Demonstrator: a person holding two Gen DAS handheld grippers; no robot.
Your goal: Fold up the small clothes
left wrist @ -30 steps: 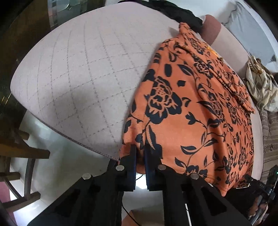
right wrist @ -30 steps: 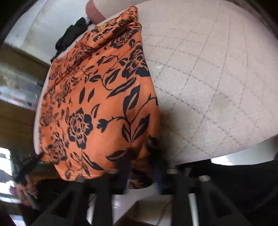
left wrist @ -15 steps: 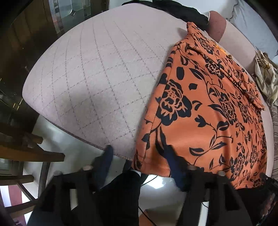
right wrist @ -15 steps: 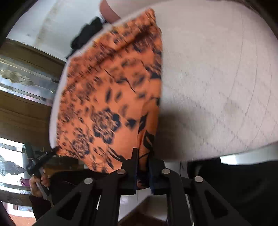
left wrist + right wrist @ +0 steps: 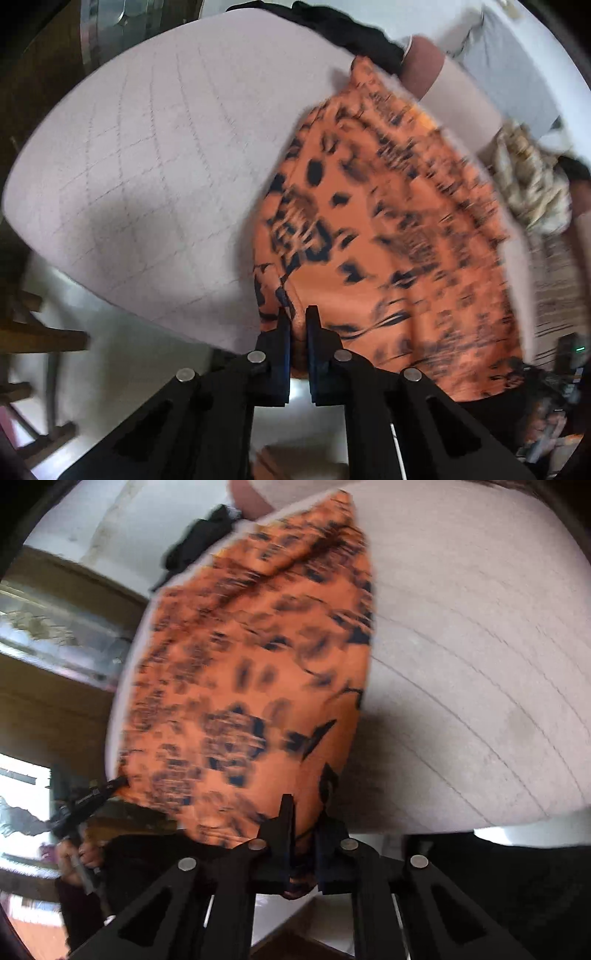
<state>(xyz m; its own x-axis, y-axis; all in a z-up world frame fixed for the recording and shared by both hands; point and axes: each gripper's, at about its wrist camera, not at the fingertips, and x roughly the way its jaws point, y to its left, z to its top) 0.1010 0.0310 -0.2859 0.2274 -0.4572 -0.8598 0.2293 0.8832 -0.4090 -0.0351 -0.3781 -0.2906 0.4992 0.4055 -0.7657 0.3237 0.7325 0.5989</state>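
An orange garment with black flowers [image 5: 388,236] lies on a pale quilted cushion [image 5: 140,177], its near hem hanging over the front edge. It also shows in the right wrist view [image 5: 251,686]. My left gripper [image 5: 298,317] is shut on the hem at the garment's near left corner. My right gripper [image 5: 306,812] is shut on the hem at the near right corner. Both views are motion-blurred. The other gripper shows at the far corner in each view [image 5: 88,797].
A black cloth [image 5: 347,33] lies at the cushion's far edge. A beige patterned cloth [image 5: 532,188] lies to the right. A wooden chair [image 5: 33,332] stands on the white floor at the left. A glass-fronted wooden cabinet [image 5: 59,635] stands behind.
My left gripper was open half a second ago and has shut on the hem again. My right gripper opened a second ago, then shut on the hem. Both now move, blurring the views.
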